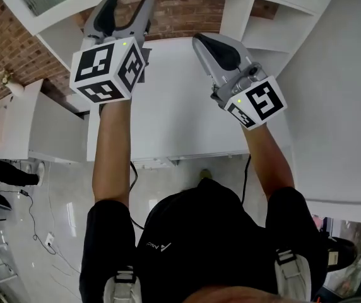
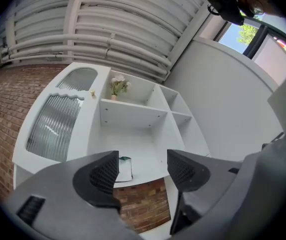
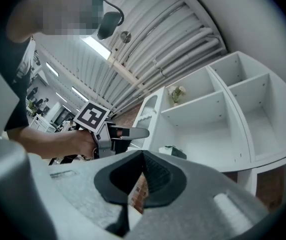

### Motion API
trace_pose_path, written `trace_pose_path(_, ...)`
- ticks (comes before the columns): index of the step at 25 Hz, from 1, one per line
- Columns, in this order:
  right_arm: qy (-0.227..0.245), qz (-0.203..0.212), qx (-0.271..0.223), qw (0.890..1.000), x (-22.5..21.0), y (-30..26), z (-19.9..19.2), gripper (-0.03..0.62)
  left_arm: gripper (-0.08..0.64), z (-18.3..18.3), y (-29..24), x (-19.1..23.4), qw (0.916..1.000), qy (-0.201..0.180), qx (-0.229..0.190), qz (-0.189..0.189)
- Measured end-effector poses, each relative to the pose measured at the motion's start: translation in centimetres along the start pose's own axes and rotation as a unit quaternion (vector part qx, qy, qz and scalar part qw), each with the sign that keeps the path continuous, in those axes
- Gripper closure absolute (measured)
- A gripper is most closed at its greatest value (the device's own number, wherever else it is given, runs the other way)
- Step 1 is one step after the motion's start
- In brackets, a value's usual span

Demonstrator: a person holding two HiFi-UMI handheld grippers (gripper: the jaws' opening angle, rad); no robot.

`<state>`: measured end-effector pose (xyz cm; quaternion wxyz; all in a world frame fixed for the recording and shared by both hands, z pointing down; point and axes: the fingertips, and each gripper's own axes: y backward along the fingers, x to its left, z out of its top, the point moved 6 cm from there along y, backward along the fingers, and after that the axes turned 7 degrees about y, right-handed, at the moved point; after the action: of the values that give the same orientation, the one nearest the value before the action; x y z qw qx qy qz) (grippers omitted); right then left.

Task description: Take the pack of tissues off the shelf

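Observation:
The pack of tissues (image 2: 124, 168), white with a green top, lies on the lowest shelf board of the white shelf unit (image 2: 133, 115). In the left gripper view it shows just past the left jaw's pad. My left gripper (image 2: 143, 170) is open, nothing lies between its jaws, and it hangs well short of the pack. In the head view the left gripper (image 1: 130, 4) is raised toward the shelves, and the pack does not show there. My right gripper (image 3: 144, 176) is shut and empty, and it sees the tissue pack (image 3: 173, 152) beyond the left gripper. In the head view the right gripper (image 1: 201, 41) is held to the right.
A small vase of flowers (image 2: 117, 86) stands in the compartment above. A ribbed glass door (image 2: 53, 124) is left of the shelves, with a brick wall (image 2: 144, 209) below them. A white tabletop (image 1: 174, 115) lies under both grippers. A person (image 1: 0, 169) stands at the far left.

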<state>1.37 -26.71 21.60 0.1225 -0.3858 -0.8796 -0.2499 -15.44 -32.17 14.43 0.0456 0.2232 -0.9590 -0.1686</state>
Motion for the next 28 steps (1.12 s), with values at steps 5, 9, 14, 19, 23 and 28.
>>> trace_pose_path(5,-0.004,0.027,-0.014,1.0,-3.5,-0.4,-2.0,0.591,0.174,-1.6,-4.4,1.0,0.9993,0.0,0.019,0.034)
trace_pose_path(9,-0.007,0.054,-0.016,0.998,-5.2,-0.1,-3.6,0.591,0.121,-2.1,-7.6,1.8,0.9975,-0.007,0.032,0.062)
trace_pose_path(14,-0.012,0.069,-0.013,0.997,-5.8,-0.5,-5.4,0.591,0.079,-2.5,-10.4,2.9,0.9948,-0.022,0.05,0.085)
trace_pose_path(19,-0.014,0.073,-0.012,0.997,-5.8,-1.0,-6.4,0.591,0.058,-3.5,-12.8,4.8,0.9916,-0.019,0.076,0.103)
trace_pose_path(23,-0.013,0.071,-0.014,0.997,-6.3,-0.9,-6.8,0.591,0.057,-4.6,-14.7,5.7,0.9891,-0.018,0.096,0.111)
trace_pose_path(28,-0.014,0.067,-0.011,0.998,-6.7,-0.7,-7.3,0.591,0.057,-5.9,-16.6,6.9,0.9871,-0.002,0.118,0.109)
